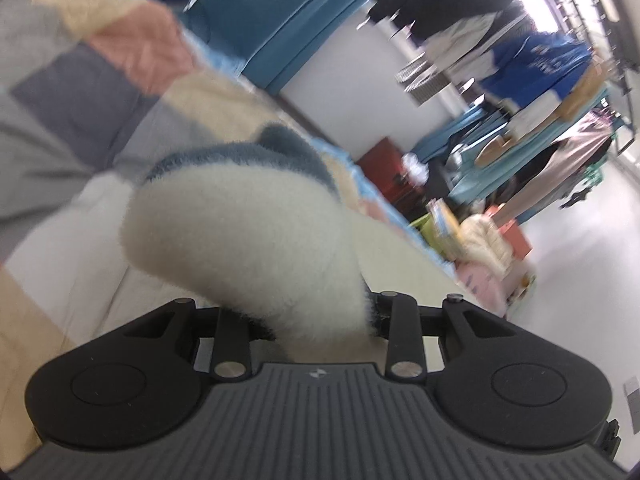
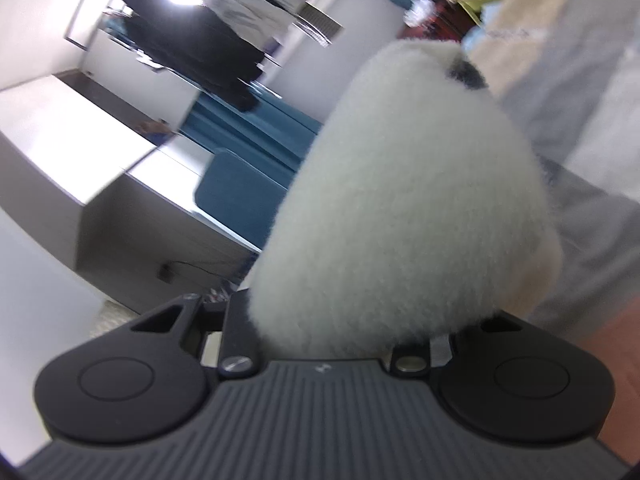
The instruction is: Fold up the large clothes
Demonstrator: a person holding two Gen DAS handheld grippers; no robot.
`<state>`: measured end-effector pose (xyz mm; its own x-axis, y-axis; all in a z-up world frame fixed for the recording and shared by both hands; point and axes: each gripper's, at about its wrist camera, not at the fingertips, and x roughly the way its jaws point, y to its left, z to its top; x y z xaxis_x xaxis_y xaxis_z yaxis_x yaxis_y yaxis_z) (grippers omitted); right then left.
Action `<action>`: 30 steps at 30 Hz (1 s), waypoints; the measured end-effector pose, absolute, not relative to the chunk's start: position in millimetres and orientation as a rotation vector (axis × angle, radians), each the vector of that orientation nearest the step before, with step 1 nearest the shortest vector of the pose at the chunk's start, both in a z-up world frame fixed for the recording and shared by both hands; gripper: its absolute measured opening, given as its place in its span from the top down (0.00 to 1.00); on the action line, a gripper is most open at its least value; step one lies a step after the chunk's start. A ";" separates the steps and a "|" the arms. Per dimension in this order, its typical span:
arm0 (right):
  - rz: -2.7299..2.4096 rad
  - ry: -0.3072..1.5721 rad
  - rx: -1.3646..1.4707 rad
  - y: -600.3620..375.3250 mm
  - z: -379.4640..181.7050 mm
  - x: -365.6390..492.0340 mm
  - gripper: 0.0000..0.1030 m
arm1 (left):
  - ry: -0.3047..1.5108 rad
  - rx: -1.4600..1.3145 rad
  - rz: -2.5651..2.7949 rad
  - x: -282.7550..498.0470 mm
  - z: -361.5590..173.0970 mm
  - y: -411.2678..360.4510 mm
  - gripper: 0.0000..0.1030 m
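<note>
Your left gripper (image 1: 316, 320) clamps thick bunch of fluffy white fleece garment with blue-grey trim (image 1: 248, 232); fingers hidden under pile.

Your right gripper (image 2: 344, 332) likewise closed on another part of same fleece (image 2: 404, 208).

Garment held off pastel patchwork bedspread (image 1: 80, 92), one hold per hand, likely so cloth spreads between them for fold.

Background blurred; you look mid-swing.

Keep both grips firm: bulky fleece could slip.

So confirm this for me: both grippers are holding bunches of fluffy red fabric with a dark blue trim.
Not quite: the fabric is not red. The left gripper and the right gripper each hold a bunch of fluffy white fabric, as both wrist views show. The dark blue trim is right; it is clearest in the left wrist view.
</note>
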<state>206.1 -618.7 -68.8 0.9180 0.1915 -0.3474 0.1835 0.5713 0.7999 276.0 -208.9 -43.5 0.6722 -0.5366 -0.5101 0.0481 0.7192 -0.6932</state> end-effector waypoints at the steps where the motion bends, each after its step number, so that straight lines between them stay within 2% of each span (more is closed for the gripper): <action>1: 0.000 0.438 0.976 -619.7 -79.4 207.8 0.62 | 0.782 -0.697 -0.361 278.1 -52.8 -209.6 0.64; 7: 0.040 0.431 1.042 -624.4 -121.4 196.5 0.62 | 0.726 -0.592 -0.448 268.5 -78.2 -211.9 0.63; 17: 0.042 0.455 1.104 -609.8 -159.4 154.5 0.57 | 0.787 -0.641 -0.456 237.9 -122.1 -186.6 0.61; 21: 0.024 0.480 1.136 -608.6 -162.6 144.0 0.53 | 0.844 -0.678 -0.448 230.5 -126.6 -178.3 0.54; 23: 0.006 0.500 1.140 -607.0 -159.4 139.9 0.47 | 0.859 -0.659 -0.443 222.0 -123.6 -176.3 0.52; 27: -0.013 0.547 1.090 -603.9 -156.1 118.0 0.45 | 0.867 -0.580 -0.419 195.6 -114.4 -169.3 0.44; 30: -0.030 0.579 1.017 -602.2 -144.8 99.8 0.45 | 0.851 -0.492 -0.403 173.5 -100.7 -161.6 0.43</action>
